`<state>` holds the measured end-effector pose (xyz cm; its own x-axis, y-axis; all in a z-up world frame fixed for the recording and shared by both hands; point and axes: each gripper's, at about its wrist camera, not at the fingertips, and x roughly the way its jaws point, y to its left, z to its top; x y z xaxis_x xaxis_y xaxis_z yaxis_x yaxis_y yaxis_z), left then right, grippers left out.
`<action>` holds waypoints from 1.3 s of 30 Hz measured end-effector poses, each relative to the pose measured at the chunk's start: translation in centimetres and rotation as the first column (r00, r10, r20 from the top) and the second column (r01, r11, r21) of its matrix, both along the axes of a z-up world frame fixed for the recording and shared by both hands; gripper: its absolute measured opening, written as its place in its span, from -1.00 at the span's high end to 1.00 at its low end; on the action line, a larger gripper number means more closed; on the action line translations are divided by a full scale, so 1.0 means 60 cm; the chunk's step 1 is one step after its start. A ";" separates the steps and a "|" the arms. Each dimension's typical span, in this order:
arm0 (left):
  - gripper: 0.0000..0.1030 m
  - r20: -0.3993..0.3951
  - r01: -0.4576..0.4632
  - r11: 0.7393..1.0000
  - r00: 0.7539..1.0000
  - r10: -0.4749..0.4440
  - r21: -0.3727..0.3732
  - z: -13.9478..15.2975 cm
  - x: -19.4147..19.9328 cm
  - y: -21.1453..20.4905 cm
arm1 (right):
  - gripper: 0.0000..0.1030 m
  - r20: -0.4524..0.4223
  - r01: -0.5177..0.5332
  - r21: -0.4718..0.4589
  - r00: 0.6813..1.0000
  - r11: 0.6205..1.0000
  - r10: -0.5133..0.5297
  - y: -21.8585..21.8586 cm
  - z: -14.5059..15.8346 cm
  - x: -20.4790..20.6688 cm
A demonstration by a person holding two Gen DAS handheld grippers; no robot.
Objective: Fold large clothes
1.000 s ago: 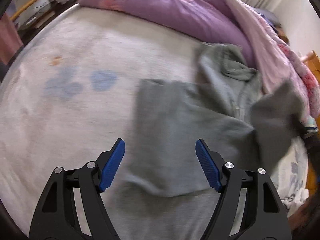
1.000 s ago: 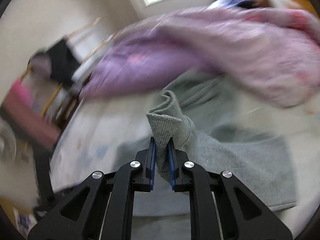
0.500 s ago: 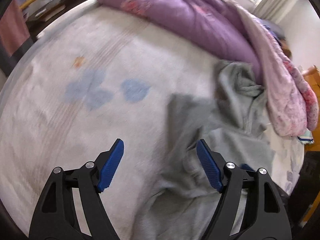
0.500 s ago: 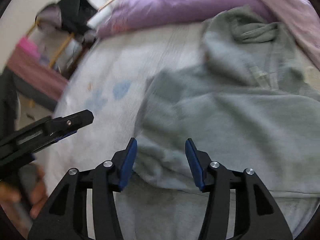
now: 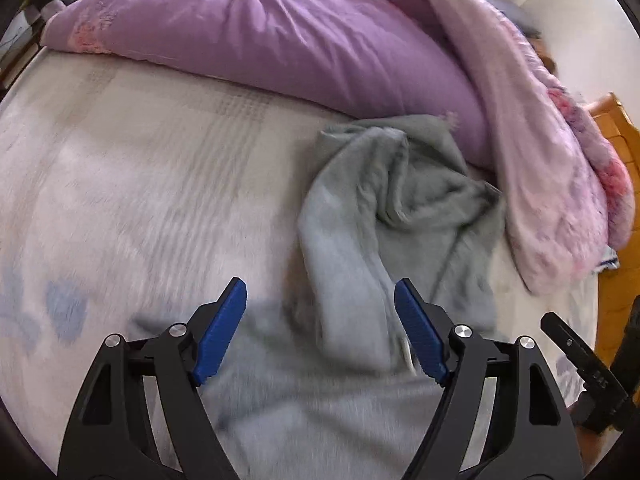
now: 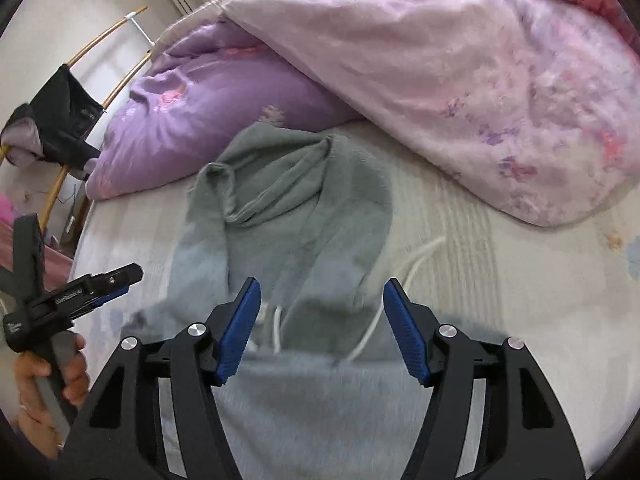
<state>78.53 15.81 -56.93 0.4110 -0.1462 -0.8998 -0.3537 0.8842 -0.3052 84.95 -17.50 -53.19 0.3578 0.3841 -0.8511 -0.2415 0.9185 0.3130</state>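
A grey hooded sweatshirt (image 6: 304, 208) is seen spread on the bed directly ahead of the left gripper (image 5: 320, 322) and right gripper (image 6: 321, 318), both held wide open and empty. Soft, limp fleece is best pinched at hem or shoulder edges.

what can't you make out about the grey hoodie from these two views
- Hem of the grey fleece hoodie: left wrist view, cut off by the bottom edge behind the open left hand-held gripper.
- Sleeves: both views, motion blur.
- White drawstring ends: right wrist view, hidden under fabric near the open right hand-held gripper.
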 end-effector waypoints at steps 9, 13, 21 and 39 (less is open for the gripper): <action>-0.50 -0.022 0.029 0.997 0.999 -0.027 0.071 -0.104 0.100 0.022 | -0.26 0.026 -0.005 0.004 1.000 1.000 0.005 0.021 -0.133 0.062; -0.48 -0.003 0.107 0.981 0.994 -0.108 0.159 -0.129 0.110 -0.006 | -0.30 0.042 -0.032 0.028 0.999 0.999 0.031 0.031 -0.161 0.067; 0.85 0.208 0.169 0.981 0.960 -0.186 0.095 -0.061 0.070 -0.018 | 0.82 0.120 0.007 0.159 0.992 0.987 -0.027 0.002 -0.111 0.051; -0.31 0.111 0.207 0.966 0.975 -0.191 -0.155 0.021 -0.215 0.036 | -0.23 -0.027 0.064 0.116 0.998 0.991 -0.061 -0.099 0.016 -0.120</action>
